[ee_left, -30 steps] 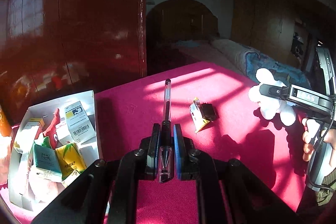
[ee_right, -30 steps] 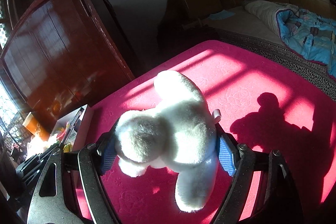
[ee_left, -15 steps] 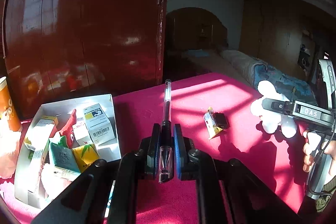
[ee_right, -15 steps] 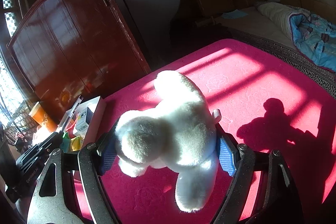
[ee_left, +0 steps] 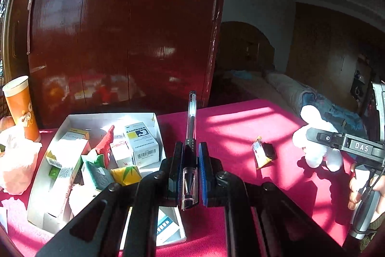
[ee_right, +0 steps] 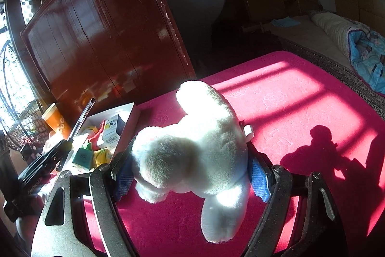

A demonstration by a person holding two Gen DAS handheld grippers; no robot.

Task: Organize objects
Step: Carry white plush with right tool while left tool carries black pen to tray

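My left gripper is shut on a clear black-ink pen that points forward, held above the near right corner of a white box. The box holds small cartons and packets. My right gripper is shut on a white plush toy and holds it above the pink tablecloth. The toy and right gripper also show at the right of the left wrist view. The pen and left gripper show at the left of the right wrist view.
A small yellow and black packet lies on the cloth between the grippers. An orange paper cup and a pink-white bundle stand left of the box. A dark red wardrobe rises behind the table; a bed lies beyond.
Both grippers have swung left toward the white box, each keeping its hold. The box now lies under and left of my left gripper, and the cup has come into view.
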